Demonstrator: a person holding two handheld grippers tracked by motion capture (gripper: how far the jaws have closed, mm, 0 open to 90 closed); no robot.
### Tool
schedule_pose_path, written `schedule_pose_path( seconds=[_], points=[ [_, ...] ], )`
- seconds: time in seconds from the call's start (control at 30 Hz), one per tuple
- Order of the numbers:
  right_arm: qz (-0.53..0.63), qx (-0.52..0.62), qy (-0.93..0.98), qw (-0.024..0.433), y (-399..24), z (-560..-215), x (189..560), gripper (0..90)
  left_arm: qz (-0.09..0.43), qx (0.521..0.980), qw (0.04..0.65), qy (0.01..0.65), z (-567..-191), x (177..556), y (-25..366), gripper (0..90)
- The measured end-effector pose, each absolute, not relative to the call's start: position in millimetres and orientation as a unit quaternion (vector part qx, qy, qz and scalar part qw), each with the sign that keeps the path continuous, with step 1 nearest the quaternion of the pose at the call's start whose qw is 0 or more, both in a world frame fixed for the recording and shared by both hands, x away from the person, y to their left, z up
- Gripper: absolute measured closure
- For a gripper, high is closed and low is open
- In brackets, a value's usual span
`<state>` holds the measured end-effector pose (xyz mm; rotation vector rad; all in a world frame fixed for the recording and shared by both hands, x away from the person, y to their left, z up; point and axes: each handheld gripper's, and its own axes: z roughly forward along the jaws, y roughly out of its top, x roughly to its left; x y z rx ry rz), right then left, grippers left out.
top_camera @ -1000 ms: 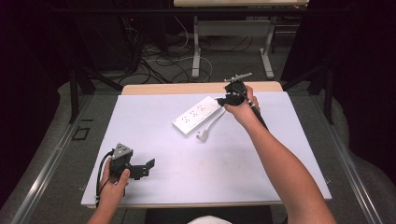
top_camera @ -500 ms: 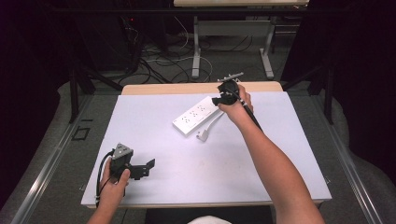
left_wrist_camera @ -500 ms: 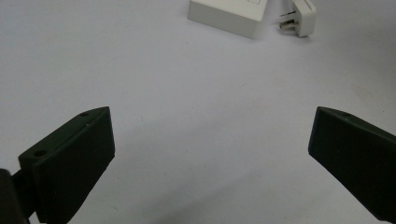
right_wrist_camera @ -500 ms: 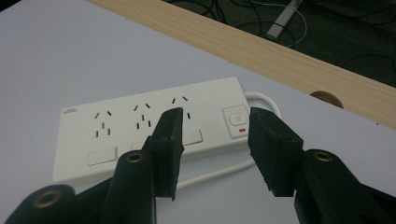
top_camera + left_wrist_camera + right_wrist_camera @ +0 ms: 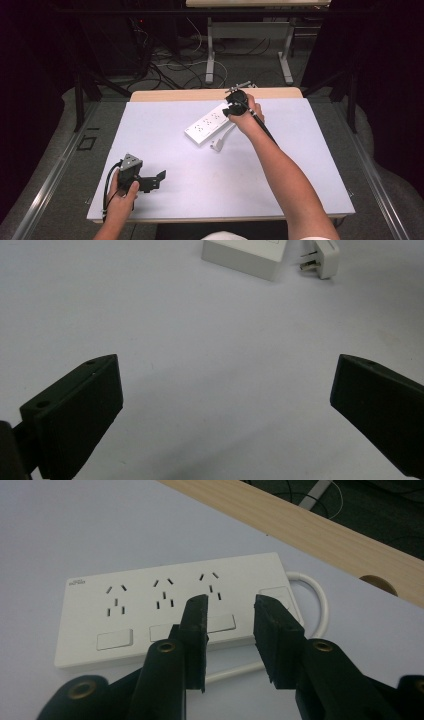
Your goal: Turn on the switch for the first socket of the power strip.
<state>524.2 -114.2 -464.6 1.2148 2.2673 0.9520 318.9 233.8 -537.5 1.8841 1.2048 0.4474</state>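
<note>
Black jaws spread wide, the left gripper idles near-left on the table, while far right the right gripper, jaws narrowly parted and empty, hovers over the white power strip, seemingly approaching; next likely calls for lowering onto it.

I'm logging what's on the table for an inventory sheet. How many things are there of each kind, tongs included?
Power strips: 1, white power strip, with three sets of sockets and its plug on a white cord.
Hand-held tongs: 2, left tongs with jaws wide apart, right tongs hovering over the strip with a gap between the jaws.
Total: 3
</note>
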Motion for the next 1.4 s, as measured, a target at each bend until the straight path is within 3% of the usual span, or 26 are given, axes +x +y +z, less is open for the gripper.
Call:
schedule_pose_path(
  seconds=[1.07, 1.4],
  points=[
    [0.334, 0.478, 0.794, 0.172, -106, -501, 552, 89.9, 0.179, 0.745, 0.421, 0.485, -539, 318, 235, 0.2],
    [0.324, 0.483, 0.796, 0.166, -103, -514, 557, 90.0, 0.179, 0.746, 0.421, 0.485, -539, 318, 236, 0.2]
  ],
)
